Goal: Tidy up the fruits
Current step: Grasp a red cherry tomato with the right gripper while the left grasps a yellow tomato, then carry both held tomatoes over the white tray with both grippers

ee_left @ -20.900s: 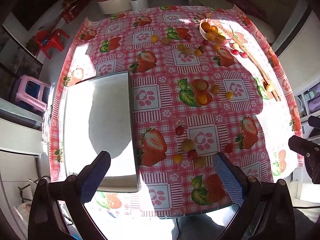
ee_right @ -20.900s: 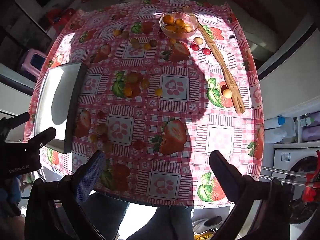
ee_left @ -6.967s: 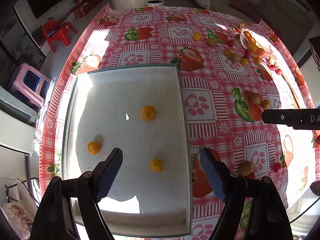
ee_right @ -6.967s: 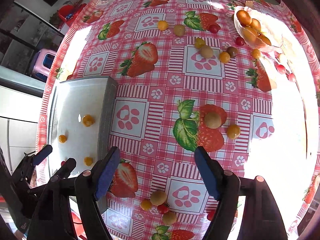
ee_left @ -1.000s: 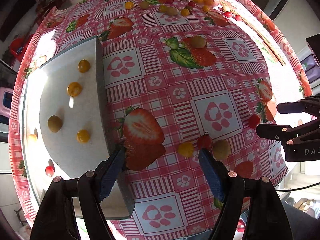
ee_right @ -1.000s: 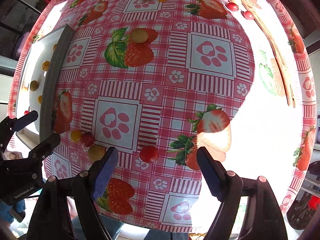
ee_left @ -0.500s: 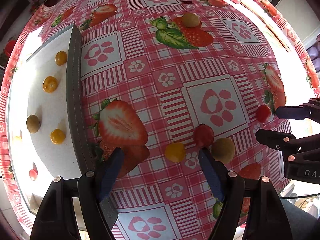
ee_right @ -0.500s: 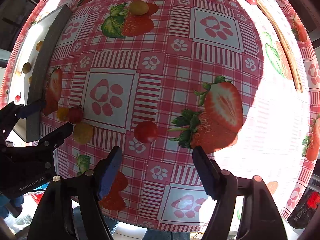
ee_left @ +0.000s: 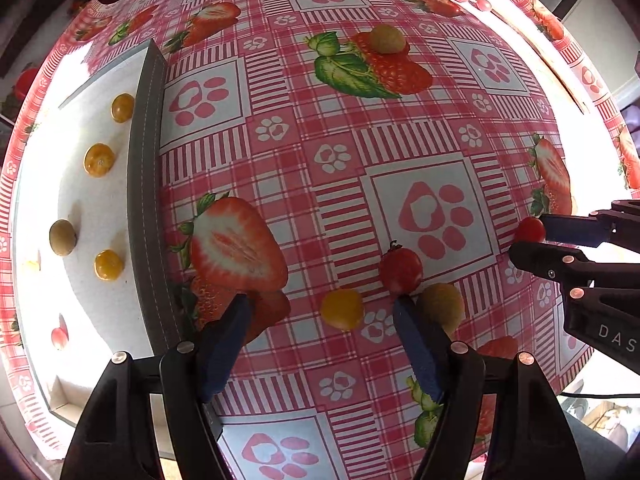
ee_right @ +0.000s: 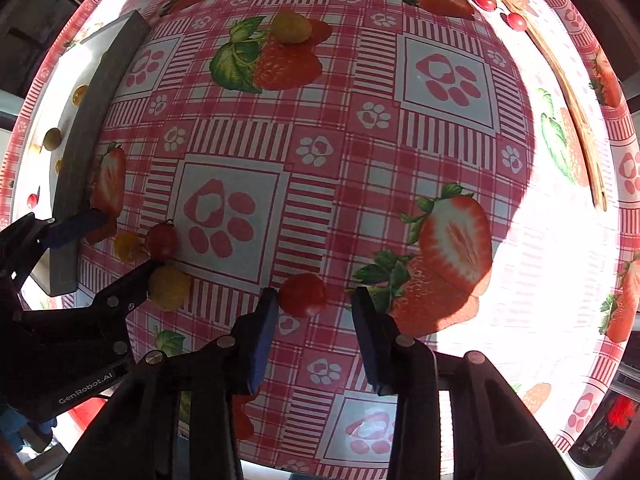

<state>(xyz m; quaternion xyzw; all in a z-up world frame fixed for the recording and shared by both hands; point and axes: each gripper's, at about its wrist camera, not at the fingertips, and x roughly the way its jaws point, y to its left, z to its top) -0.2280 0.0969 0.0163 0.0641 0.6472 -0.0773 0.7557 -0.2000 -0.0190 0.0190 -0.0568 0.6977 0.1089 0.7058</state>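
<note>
White tray (ee_left: 48,208) holds 6 small fruits, left of the tablecloth's (ee_left: 344,152) loose fruit. Left gripper (ee_left: 324,320), jaws closing but apart, straddles a yellow fruit (ee_left: 342,309) untouched. Right gripper (ee_right: 314,308), jaws closing, brackets a red cherry tomato (ee_right: 302,295) touching its left finger (ee_right: 264,320); right finger clear.

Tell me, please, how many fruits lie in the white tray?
6 in the tray: two orange ones at the far end, a green one and a yellow one mid-tray, a red one nearest, and a pale one in glare; more may be hidden.
</note>
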